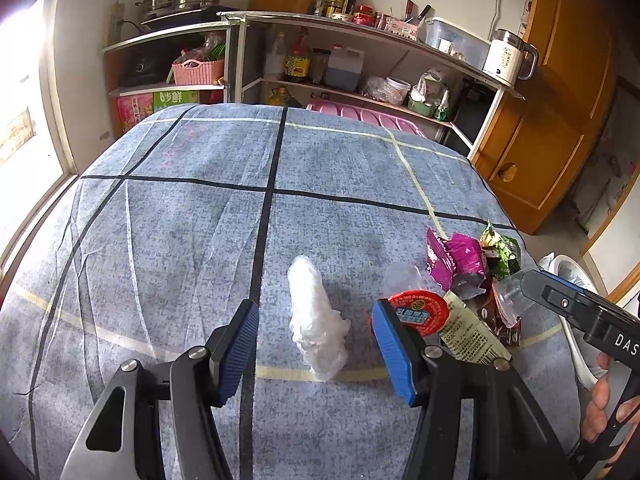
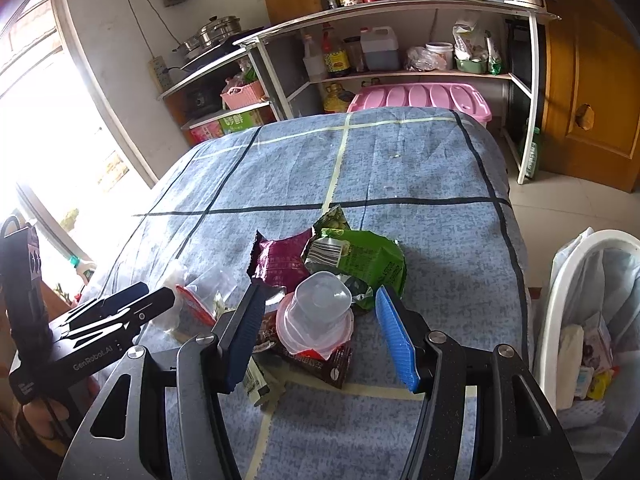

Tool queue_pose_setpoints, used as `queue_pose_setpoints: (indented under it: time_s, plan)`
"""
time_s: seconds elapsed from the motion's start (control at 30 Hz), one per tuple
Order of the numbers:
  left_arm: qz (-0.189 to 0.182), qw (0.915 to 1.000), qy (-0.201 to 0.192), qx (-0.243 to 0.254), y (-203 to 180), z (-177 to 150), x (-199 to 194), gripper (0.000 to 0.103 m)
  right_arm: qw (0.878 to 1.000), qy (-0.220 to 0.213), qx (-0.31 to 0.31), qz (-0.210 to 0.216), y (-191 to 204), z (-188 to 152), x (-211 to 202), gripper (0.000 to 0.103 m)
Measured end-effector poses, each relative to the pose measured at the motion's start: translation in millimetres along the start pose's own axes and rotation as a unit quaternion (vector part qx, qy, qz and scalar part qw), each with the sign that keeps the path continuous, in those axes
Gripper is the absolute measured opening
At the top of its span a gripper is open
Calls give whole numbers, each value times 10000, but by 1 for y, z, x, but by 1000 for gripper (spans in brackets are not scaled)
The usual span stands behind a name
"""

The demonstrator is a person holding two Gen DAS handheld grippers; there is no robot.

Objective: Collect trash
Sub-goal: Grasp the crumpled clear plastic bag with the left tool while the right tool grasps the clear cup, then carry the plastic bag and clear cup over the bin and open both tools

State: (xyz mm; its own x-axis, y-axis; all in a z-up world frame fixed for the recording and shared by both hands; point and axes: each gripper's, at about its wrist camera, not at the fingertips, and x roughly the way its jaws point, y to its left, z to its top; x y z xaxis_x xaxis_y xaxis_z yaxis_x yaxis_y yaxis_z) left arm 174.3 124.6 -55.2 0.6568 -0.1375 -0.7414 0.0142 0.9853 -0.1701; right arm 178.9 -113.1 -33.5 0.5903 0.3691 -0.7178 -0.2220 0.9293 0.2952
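Left tool [image 1: 316, 344] over white wad [image 1: 316, 320]

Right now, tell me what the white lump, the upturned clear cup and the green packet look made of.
White lump: seems thin crumpled plastic film or tissue, white and finely wrinkled; the look leaves it open.
Upturned clear cup: thin clear plastic, glossy, with the wrappers showing through its wall.
Green packet: printed plastic or foil film, shiny and creased, with a barcode on it.
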Motion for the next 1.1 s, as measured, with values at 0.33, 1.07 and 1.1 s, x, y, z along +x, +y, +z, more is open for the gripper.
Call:
queue_pose_setpoints:
  time_s: [0.33, 1.07, 1.1]
  plan:
    - [-71, 9999, 105, -79, 4, -1, 8, 46, 10000, 13, -94, 7, 4, -3, 3, 36]
    - [-82, 9998, 115, -108, 5, -3, 3, 28, 9999, -74, -129, 53, 7, -8, -5, 32]
    - [-87, 9999, 102, -102, 4, -3, 1, 28, 9999, -86, -122, 61, 7, -8, -6, 32]
